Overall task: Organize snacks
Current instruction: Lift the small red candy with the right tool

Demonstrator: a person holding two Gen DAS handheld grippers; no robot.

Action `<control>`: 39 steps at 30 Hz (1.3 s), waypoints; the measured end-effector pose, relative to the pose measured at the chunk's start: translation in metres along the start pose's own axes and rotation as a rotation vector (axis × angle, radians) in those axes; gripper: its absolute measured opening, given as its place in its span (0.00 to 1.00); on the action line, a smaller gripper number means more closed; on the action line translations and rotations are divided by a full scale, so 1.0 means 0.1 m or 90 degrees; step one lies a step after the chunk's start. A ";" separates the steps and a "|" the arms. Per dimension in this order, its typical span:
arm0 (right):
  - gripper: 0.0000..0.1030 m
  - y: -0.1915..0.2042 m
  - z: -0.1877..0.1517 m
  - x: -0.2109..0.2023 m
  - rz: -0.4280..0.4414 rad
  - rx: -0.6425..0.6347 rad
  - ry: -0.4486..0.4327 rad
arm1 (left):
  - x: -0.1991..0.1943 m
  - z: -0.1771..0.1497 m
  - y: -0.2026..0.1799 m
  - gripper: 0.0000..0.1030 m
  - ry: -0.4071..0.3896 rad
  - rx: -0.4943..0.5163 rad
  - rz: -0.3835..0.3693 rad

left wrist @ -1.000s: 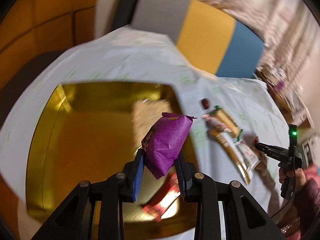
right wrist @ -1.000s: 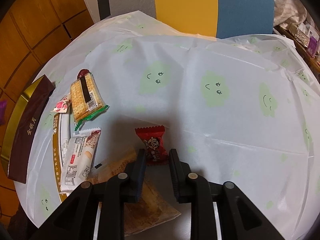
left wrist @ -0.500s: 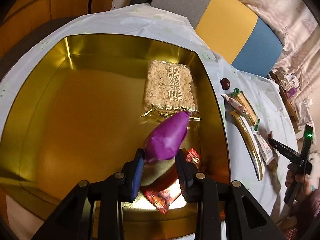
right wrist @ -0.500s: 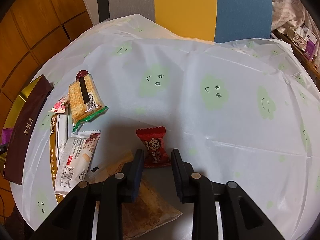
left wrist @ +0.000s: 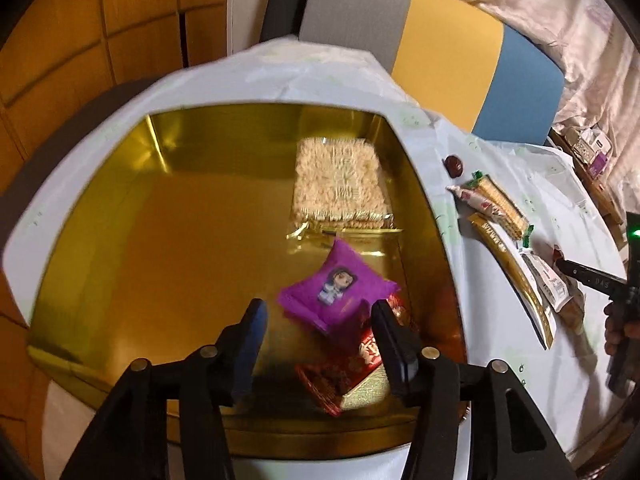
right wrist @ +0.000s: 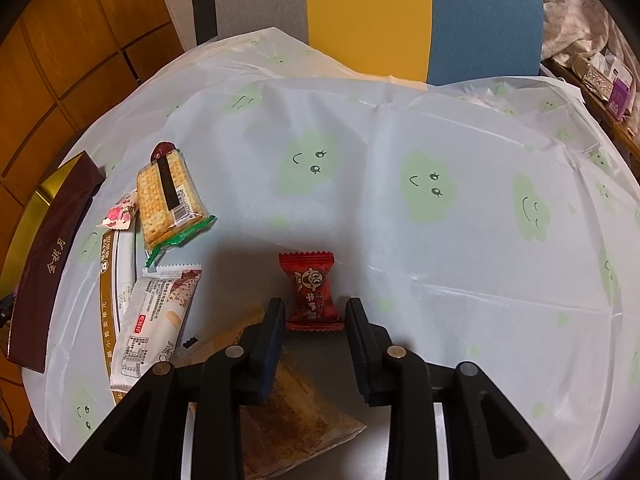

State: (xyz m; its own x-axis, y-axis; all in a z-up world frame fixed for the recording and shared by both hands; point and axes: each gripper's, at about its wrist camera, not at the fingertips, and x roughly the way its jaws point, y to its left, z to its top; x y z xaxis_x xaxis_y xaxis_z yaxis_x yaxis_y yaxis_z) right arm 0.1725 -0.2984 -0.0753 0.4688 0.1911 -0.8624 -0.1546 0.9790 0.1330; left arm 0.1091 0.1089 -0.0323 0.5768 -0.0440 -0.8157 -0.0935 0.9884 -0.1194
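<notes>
My left gripper (left wrist: 318, 312) is open above the gold tin (left wrist: 120, 240). The purple snack pack (left wrist: 338, 288) lies loose in the tin between and just beyond the fingers, on top of a red packet (left wrist: 348, 372). A noodle block (left wrist: 340, 184) lies further back in the tin. My right gripper (right wrist: 314, 312) is open with its fingers on either side of a red candy (right wrist: 310, 292) on the tablecloth; the jaws do not touch it.
Left of the right gripper lie a cracker pack (right wrist: 168, 196), a white wafer pack (right wrist: 156, 320), a small rose candy (right wrist: 120, 214), a gold strip pack (right wrist: 108, 264) and a brown bag (right wrist: 288, 412). The tin's dark lid edge (right wrist: 48, 264) is at far left. A chair (right wrist: 380, 16) stands behind the table.
My left gripper opened and let go of the purple pack, which now lies in the tin. My right gripper widened slightly around the red candy.
</notes>
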 end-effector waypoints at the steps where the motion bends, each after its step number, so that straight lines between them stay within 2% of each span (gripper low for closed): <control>1: 0.32 0.00 0.00 0.00 0.001 0.000 -0.001 | -0.05 0.00 -0.01 0.54 -0.010 0.005 0.000; 4: 0.33 0.01 -0.01 -0.01 0.003 0.000 -0.005 | -0.20 -0.03 -0.13 0.54 -0.047 0.035 -0.007; 8: 0.34 0.02 0.00 -0.03 0.003 -0.004 -0.011 | -0.38 -0.10 -0.42 0.54 -0.078 0.095 -0.059; 13: 0.33 0.05 0.00 -0.02 -0.008 -0.018 -0.021 | -0.43 -0.32 -0.91 0.54 -0.072 0.196 -0.145; 17: 0.32 0.06 0.00 0.01 -0.020 -0.033 -0.027 | -0.30 -0.56 -1.25 0.54 -0.032 0.255 -0.189; 18: 0.27 0.07 0.00 0.02 -0.023 -0.037 -0.027 | -0.25 -0.62 -1.31 0.54 -0.020 0.262 -0.195; 24: 0.20 0.11 -0.01 0.03 -0.031 -0.065 -0.027 | -0.04 -0.92 -1.47 0.54 0.033 0.287 -0.206; 26: 0.17 0.13 -0.01 0.02 -0.032 -0.068 -0.025 | -0.02 -0.97 -1.50 0.54 0.021 0.292 -0.200; 33: 0.17 0.25 0.01 -0.13 -0.004 -0.080 -0.045 | -0.03 -1.06 -1.50 0.56 -0.005 0.308 -0.193; 39: 0.17 0.38 0.01 -0.28 0.023 -0.090 -0.057 | -0.04 -1.07 -1.46 0.56 -0.006 0.300 -0.202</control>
State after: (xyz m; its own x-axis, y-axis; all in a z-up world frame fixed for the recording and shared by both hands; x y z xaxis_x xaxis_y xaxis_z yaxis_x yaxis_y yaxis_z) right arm 0.1544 -0.2668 -0.0459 0.5349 0.2383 -0.8106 -0.2911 0.9526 0.0880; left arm 0.0335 -0.0507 -0.0722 0.5251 -0.3509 -0.7754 0.4572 0.8847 -0.0907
